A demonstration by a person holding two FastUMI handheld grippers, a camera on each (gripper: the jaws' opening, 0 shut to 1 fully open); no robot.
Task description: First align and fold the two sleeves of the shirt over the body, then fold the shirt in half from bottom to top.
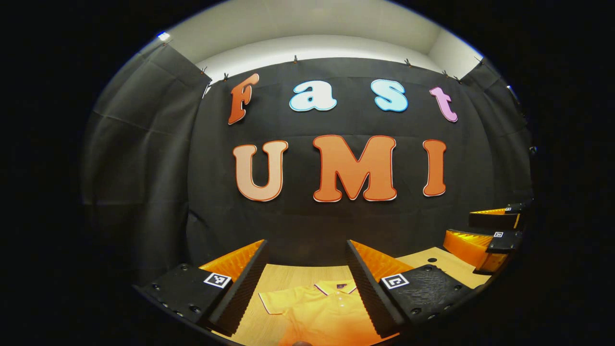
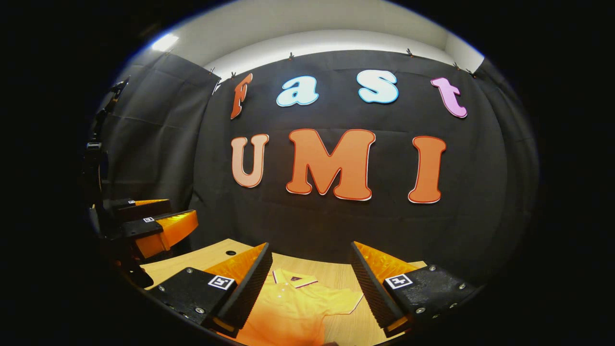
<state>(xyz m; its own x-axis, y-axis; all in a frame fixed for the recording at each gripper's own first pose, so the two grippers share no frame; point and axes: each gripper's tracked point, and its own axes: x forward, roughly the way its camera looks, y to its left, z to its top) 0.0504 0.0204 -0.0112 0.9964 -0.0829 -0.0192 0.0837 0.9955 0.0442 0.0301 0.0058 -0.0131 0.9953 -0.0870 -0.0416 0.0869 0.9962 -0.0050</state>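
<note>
A yellow polo shirt (image 1: 319, 307) with a dark-trimmed collar lies flat on the wooden table (image 1: 283, 276), collar toward the back wall. In the left gripper view my left gripper (image 1: 306, 247) is open above it, with the collar and one short sleeve showing between the fingers. The right gripper (image 1: 490, 230) hangs off to the right there, jaws apart. In the right gripper view my right gripper (image 2: 311, 250) stands open over the shirt (image 2: 298, 302), whose other short sleeve (image 2: 343, 302) spreads out to the right. The left gripper (image 2: 153, 223) sits at the left in this view.
The black cloth wall stands close behind the table's far edge. A small dark hole (image 2: 231, 252) marks the table top near the back left, also seen in the left gripper view as a hole (image 1: 431, 260). Bare wood (image 2: 355, 324) lies right of the shirt.
</note>
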